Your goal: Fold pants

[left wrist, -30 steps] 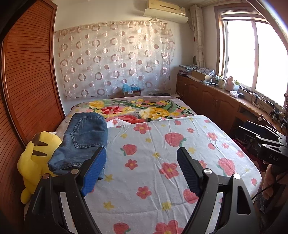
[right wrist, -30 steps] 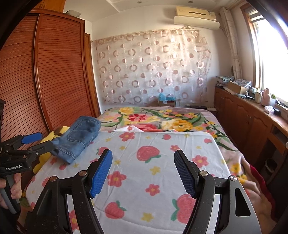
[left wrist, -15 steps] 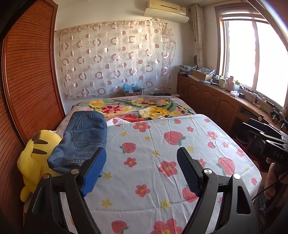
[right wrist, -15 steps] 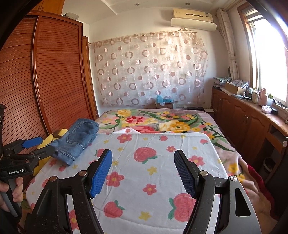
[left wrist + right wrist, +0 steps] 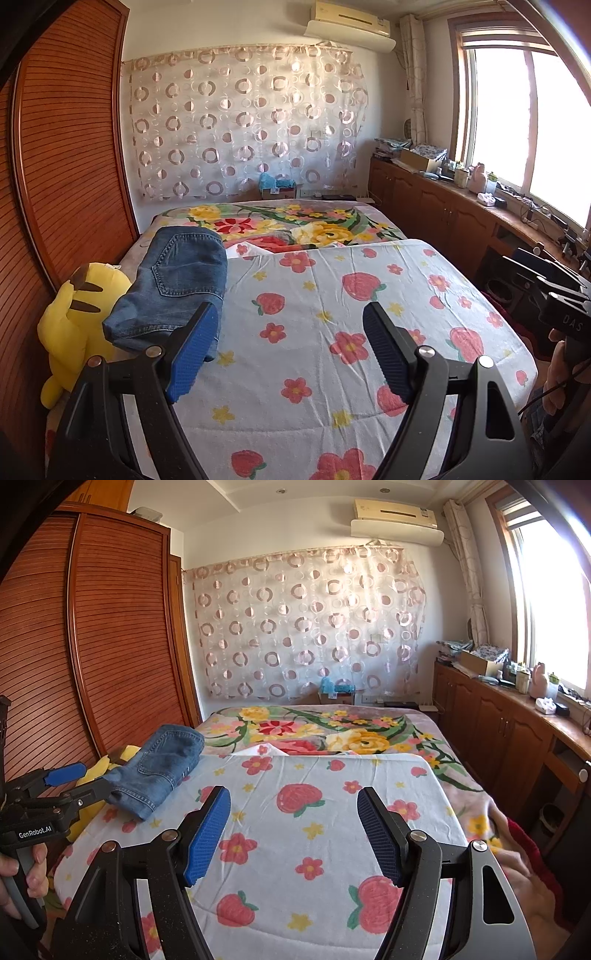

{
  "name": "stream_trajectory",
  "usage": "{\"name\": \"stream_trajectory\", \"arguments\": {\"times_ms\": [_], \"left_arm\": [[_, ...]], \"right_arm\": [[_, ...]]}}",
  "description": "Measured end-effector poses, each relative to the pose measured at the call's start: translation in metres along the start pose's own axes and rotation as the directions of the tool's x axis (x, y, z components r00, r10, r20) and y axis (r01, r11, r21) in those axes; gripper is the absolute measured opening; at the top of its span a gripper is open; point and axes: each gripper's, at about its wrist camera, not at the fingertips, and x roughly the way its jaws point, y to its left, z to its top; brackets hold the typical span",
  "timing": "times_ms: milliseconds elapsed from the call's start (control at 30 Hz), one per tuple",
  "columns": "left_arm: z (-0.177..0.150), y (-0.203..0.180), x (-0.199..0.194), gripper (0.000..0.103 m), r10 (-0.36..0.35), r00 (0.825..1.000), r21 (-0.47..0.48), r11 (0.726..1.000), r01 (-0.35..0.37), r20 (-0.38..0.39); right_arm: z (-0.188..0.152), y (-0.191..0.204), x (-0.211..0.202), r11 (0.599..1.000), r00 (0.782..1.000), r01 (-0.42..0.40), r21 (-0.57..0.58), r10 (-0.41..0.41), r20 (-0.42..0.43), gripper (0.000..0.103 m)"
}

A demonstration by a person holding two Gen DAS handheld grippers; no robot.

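The blue denim pants lie folded into a compact stack at the left edge of the bed, partly over a yellow plush toy; they also show in the right wrist view. My left gripper is open and empty, held above the strawberry-print sheet, just right of and behind the pants. My right gripper is open and empty above the middle of the sheet. The left gripper also shows at the left edge of the right wrist view, close to the pants.
A slatted wooden wardrobe runs along the left of the bed. Wooden cabinets with clutter stand under the window on the right. A floral blanket covers the far end of the bed. A patterned curtain hangs on the back wall.
Both grippers have drawn back and risen slightly from the bed, staying open. The folded pants have not moved.
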Motion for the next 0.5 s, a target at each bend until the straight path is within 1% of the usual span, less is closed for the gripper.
{"name": "stream_trajectory", "arguments": {"times_ms": [200,500], "left_arm": [[0.0013,0.0021,0.0000,0.081,0.004,1.000,-0.016,1.000,-0.004,0.005],[0.0011,0.0036,-0.0004,0.081,0.005,1.000,-0.016,1.000,-0.005,0.007]], "right_arm": [[0.0003,-0.0014,-0.0003,1.000,1.000,0.001,-0.001,-0.001,0.000,0.073],[-0.0005,-0.0025,-0.0029,1.000,1.000,-0.001,0.000,0.001,0.002,0.073]]}}
